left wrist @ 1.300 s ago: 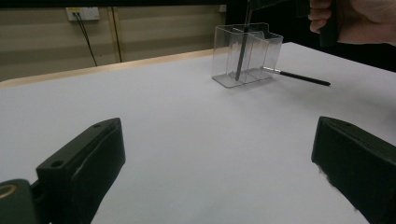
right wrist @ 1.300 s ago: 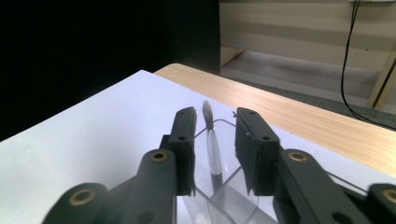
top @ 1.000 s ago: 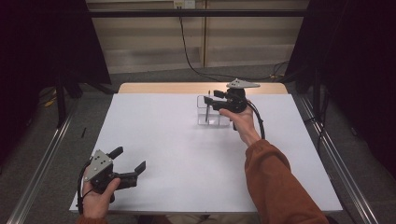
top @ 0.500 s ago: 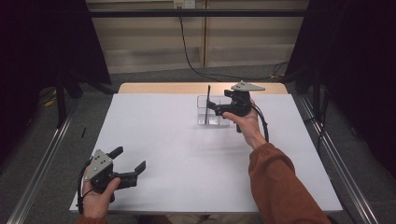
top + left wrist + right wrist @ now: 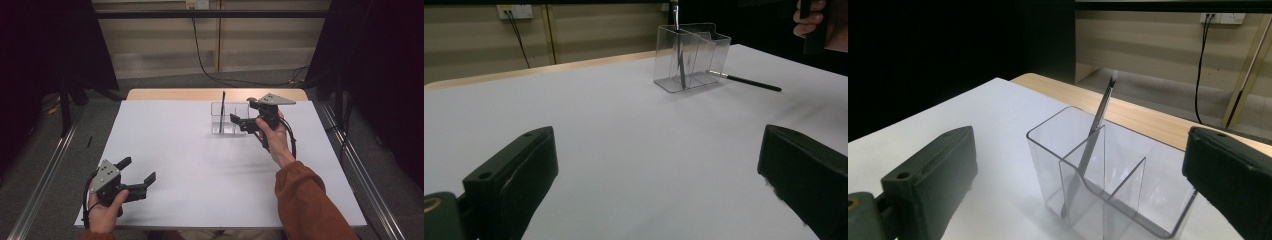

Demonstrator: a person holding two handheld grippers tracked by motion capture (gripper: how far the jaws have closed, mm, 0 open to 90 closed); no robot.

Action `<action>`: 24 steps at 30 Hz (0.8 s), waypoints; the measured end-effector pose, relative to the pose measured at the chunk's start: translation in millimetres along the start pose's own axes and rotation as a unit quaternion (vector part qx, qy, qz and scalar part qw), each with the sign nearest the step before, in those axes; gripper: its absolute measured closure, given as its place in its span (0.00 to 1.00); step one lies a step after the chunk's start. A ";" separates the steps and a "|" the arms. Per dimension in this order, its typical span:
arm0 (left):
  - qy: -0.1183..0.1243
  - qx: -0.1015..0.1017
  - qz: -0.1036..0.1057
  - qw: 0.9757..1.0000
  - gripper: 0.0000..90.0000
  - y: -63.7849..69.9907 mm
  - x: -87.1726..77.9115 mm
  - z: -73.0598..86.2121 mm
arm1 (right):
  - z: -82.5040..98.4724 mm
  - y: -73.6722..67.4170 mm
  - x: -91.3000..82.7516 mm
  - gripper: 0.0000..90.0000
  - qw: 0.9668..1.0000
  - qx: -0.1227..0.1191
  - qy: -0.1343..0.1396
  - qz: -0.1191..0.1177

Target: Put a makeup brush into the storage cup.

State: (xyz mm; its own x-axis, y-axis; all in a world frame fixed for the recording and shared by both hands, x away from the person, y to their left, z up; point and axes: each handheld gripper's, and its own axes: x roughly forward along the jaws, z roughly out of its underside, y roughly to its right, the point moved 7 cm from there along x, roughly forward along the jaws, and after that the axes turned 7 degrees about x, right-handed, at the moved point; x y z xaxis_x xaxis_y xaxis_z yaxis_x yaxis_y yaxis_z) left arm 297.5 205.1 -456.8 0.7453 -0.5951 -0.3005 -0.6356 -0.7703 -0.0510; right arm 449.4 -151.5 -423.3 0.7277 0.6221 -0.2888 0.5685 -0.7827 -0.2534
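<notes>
A clear compartmented organizer [image 5: 229,119] stands at the far middle of the white table [image 5: 200,180]. A thin dark brush [image 5: 223,107] leans upright in its left compartment [image 5: 1094,135]. A second dark brush [image 5: 748,81] lies on the table beside the organizer [image 5: 691,57]. My right gripper [image 5: 242,111] hovers just right of the organizer [image 5: 1108,190]. Its jaws have just been opening and stand wide, with nothing pressed between them [image 5: 1080,165]. My left gripper [image 5: 138,169] rests open near the front left corner, holding nothing [image 5: 656,165].
A bare wooden strip [image 5: 175,94] runs along the table's far edge. Metal rails [image 5: 45,170] flank both sides of the table. A black cable [image 5: 205,55] hangs down the back wall. Dark curtains close in left and right.
The right gripper has opened its jaws and drawn away to the right of the organizer. The brush now stands alone in its compartment. The left gripper has stayed put.
</notes>
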 end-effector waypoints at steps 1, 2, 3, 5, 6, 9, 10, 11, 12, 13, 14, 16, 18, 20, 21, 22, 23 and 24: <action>0.000 0.001 0.000 1.000 0.03 0.1 0.1 -0.1 | 0.2 0.4 -2.6 0.01 1.000 0.000 0.002 -0.001; -0.001 0.003 0.000 1.000 0.03 0.0 0.2 -0.2 | 0.4 0.9 -5.2 0.01 1.000 0.001 0.005 -0.003; 0.000 0.003 0.001 1.000 0.03 0.1 0.4 -0.3 | 0.7 1.2 -7.8 0.00 1.000 0.003 0.007 -0.003; 0.000 0.003 0.000 1.000 0.03 -0.1 0.2 -0.4 | 1.7 2.9 -12.7 0.01 1.000 0.003 0.007 0.000; 0.001 0.003 0.000 1.000 0.03 -0.1 0.1 -0.4 | 2.3 3.6 -15.4 0.01 1.000 0.001 0.008 0.002; 0.000 0.001 0.000 1.000 0.03 -0.1 0.0 0.0 | 4.6 4.9 -23.8 0.01 1.000 0.003 0.009 0.003; 0.000 0.002 0.001 1.000 0.03 -0.2 -0.1 0.0 | 5.5 5.2 -26.5 0.01 1.000 0.004 0.010 0.004; -0.001 0.004 0.001 1.000 0.03 -0.5 -0.3 -0.1 | 6.6 5.7 -29.3 0.01 1.000 0.003 0.008 0.005; -0.001 0.004 0.000 1.000 0.03 -0.4 -0.2 -0.2 | 7.6 6.4 -31.6 0.01 1.000 0.003 0.006 0.004; 0.002 0.004 0.001 1.000 0.03 -0.1 0.4 -0.5 | 8.6 7.3 -33.8 0.01 1.000 0.004 0.001 0.007; 0.001 0.003 0.002 1.000 0.03 0.1 0.6 -0.4 | 8.9 8.3 -36.2 0.01 1.000 0.003 0.000 0.010; 0.001 0.004 0.002 1.000 0.03 0.1 0.5 -0.6 | 9.7 9.5 -42.2 0.01 1.000 0.005 0.005 0.011; 0.003 0.002 0.002 1.000 0.03 -0.1 0.5 -0.9 | 12.0 10.6 -48.3 0.01 1.000 0.002 0.007 0.014; 0.004 0.003 0.002 1.000 0.03 -0.1 0.6 -0.9 | 14.6 11.1 -54.0 0.01 1.000 0.000 0.007 0.016; 0.003 0.003 0.002 1.000 0.03 -0.1 0.5 -0.9 | 15.7 11.3 -57.0 0.01 1.000 -0.001 0.006 0.017; 0.003 0.004 0.002 1.000 0.03 -0.1 0.3 -0.9 | 16.6 11.4 -59.9 0.02 1.000 -0.001 0.007 0.017; 0.003 0.003 0.003 1.000 0.03 0.0 0.3 -1.0 | 17.3 11.3 -62.7 0.02 1.000 -0.001 0.012 0.018; 0.003 0.004 0.002 1.000 0.03 0.0 0.2 -1.0 | 18.8 11.5 -65.4 0.02 1.000 -0.003 0.013 0.023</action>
State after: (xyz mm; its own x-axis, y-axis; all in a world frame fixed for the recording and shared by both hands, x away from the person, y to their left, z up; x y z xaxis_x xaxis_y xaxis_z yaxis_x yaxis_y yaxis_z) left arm 297.9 204.7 -455.9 0.7436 -0.6003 -0.2944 -0.6405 -0.7659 -0.0563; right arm 401.1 -200.8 -424.7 0.7625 0.5848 -0.2767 0.5366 -0.8106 -0.2344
